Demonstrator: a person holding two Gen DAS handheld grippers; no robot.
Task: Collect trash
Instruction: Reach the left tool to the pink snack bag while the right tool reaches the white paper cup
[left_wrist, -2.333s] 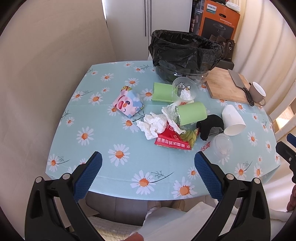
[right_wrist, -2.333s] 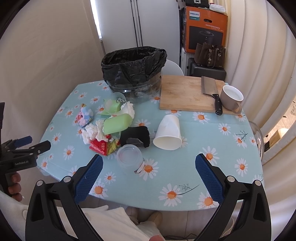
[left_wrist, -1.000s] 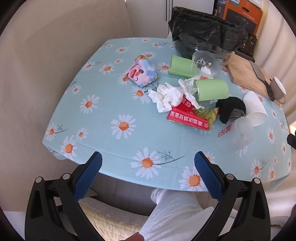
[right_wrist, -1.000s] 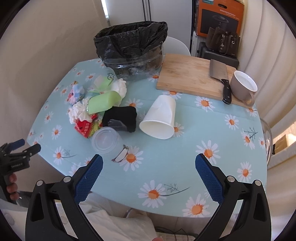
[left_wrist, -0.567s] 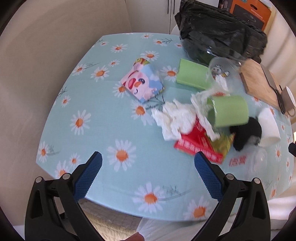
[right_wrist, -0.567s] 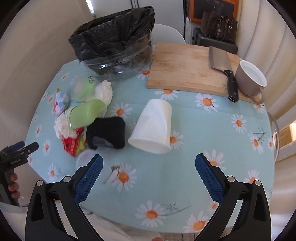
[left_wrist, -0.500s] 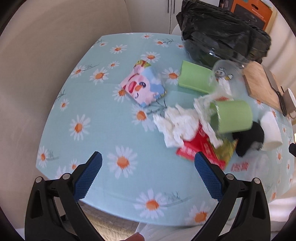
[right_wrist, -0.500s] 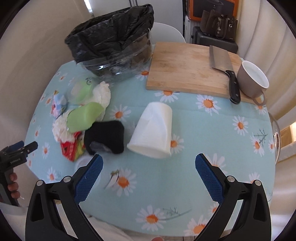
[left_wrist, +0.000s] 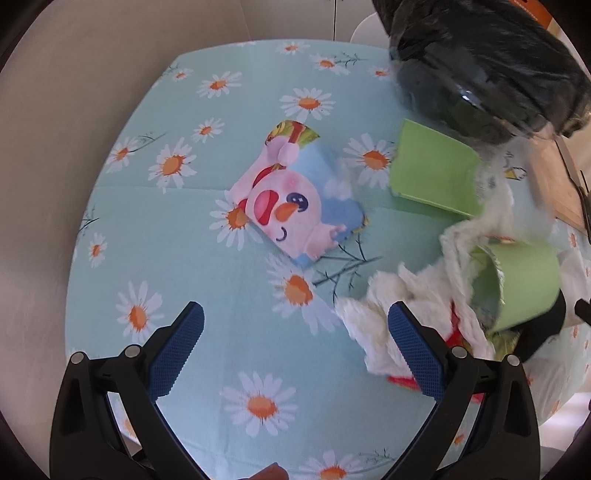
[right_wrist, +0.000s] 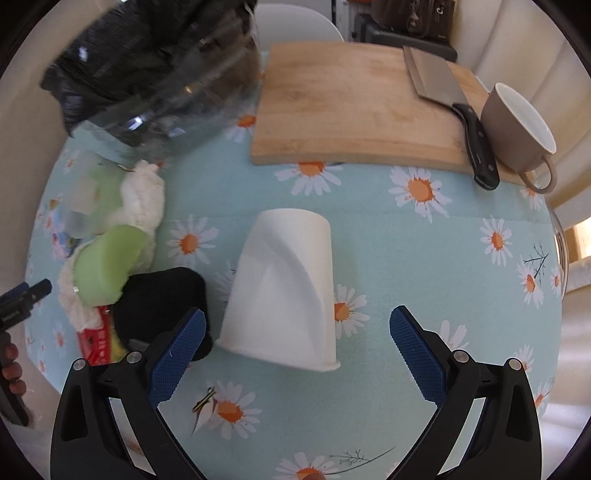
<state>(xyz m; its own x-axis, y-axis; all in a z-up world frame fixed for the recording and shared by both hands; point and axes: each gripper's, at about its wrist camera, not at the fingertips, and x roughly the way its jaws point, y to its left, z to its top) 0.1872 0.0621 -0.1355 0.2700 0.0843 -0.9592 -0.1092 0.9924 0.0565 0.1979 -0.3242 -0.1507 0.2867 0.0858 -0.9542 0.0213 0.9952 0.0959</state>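
Left tongs (left_wrist: 295, 334): spread, empty, above the daisy-print surface (left_wrist: 155, 236), near the pig-print packet (left_wrist: 295, 206).
Right tongs (right_wrist: 297, 334): spread, empty, flanking the tipped white paper cup (right_wrist: 284, 291).

I see a pale-blue tablecloth (left_wrist: 207, 258) printed with white, orange-centred daisies, a pink cartoon-pig packet (left_wrist: 291, 206), a white paper cup (right_wrist: 284, 291), green cups (left_wrist: 528, 284) and a black-lined bin (right_wrist: 147, 70).
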